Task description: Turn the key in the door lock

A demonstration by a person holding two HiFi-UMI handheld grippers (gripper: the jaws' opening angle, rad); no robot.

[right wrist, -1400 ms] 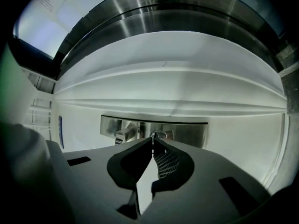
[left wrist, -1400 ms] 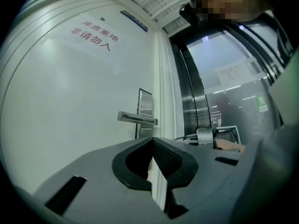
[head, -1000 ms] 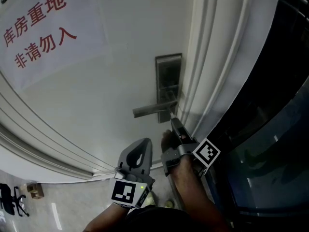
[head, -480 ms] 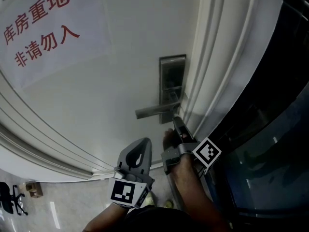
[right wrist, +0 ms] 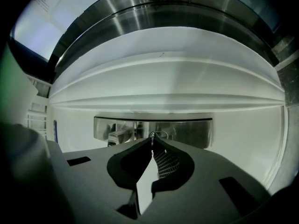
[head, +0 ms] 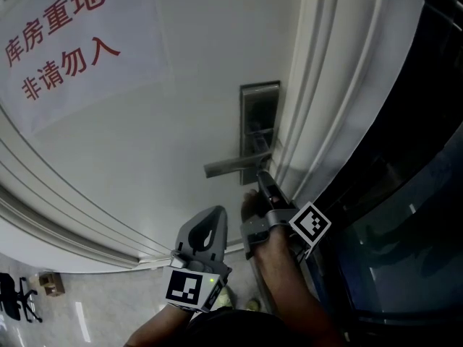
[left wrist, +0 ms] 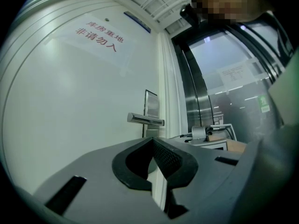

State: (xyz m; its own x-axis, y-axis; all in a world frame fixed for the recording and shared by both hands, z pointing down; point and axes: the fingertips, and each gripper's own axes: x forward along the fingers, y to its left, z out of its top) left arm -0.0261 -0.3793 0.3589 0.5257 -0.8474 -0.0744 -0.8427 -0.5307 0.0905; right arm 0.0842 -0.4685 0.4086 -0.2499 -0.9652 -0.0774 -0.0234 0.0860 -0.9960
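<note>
We pinch the key (right wrist: 157, 134), dead ahead in the lock plate (right wrist: 191, 132), with our right claw (right wrist: 152, 141); our left claw (left wrist: 152, 146) is closed and empty.

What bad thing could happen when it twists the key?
The right gripper seems to pinch the key only at its very tips, so it might slip off when twisting. The door handle sits close beside it on the lock plate, so the gripper could bump it.

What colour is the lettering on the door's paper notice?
Red lettering, clearest in the head view.
</note>
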